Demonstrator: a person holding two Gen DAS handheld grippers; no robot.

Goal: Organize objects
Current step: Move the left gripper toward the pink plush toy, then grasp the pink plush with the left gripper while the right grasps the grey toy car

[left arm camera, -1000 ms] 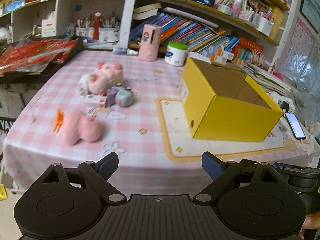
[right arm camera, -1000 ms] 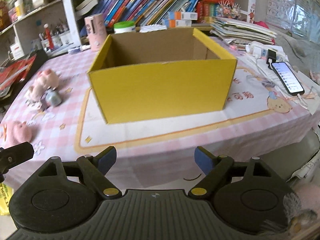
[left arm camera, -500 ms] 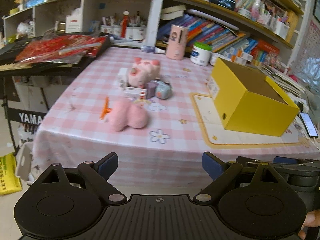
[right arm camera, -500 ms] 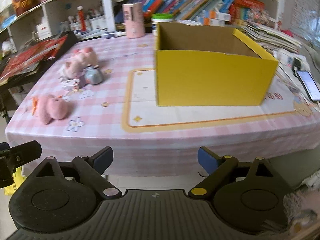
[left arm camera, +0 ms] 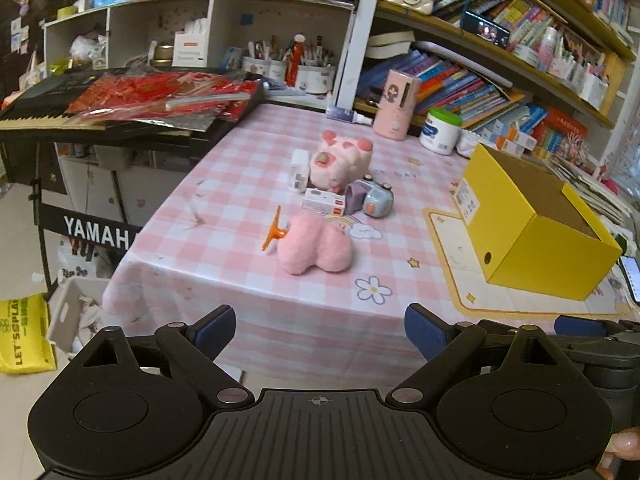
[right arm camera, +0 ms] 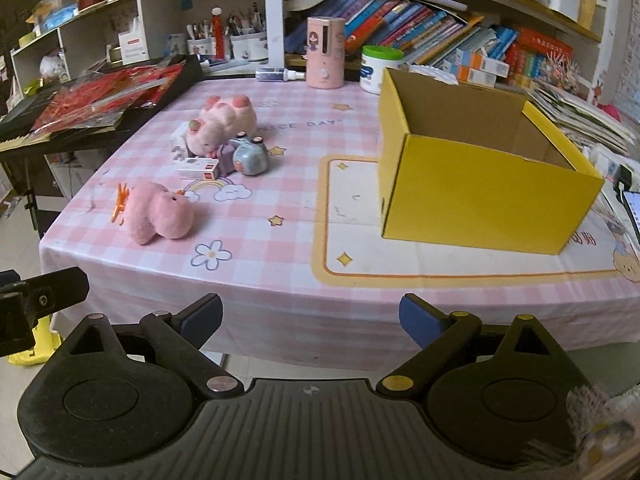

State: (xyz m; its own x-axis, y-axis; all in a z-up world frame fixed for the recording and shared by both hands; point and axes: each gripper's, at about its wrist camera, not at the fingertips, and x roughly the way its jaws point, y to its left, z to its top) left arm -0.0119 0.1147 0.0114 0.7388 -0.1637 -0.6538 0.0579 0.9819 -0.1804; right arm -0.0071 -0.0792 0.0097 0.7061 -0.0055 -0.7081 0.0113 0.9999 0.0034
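Note:
An open yellow cardboard box (left arm camera: 532, 236) (right arm camera: 476, 196) stands on the right of the pink checked table (left arm camera: 240, 200) (right arm camera: 280, 248). Left of it lie a fluffy pink toy with an orange clip (left arm camera: 316, 246) (right arm camera: 160, 216), a pink plush pig (left arm camera: 340, 158) (right arm camera: 220, 122), a grey toy camera (left arm camera: 374, 200) (right arm camera: 250, 154) and a small white carton (left arm camera: 323, 202) (right arm camera: 199, 169). My left gripper (left arm camera: 320, 326) is open in front of the table's near edge, holding nothing. My right gripper (right arm camera: 310, 316) is also off the table; its jaws are opening with nothing between them.
A keyboard under red packets (left arm camera: 132, 100) juts in at the table's left. A pink cylinder (right arm camera: 325, 52) and a white jar (right arm camera: 378, 68) stand at the back by bookshelves. A phone (right arm camera: 632, 212) lies at the far right. A yellow bag (left arm camera: 24, 336) sits on the floor.
Both views have swung and pulled back from the table, so the toys now sit more central and the box further right. The right jaws stand a little wider.

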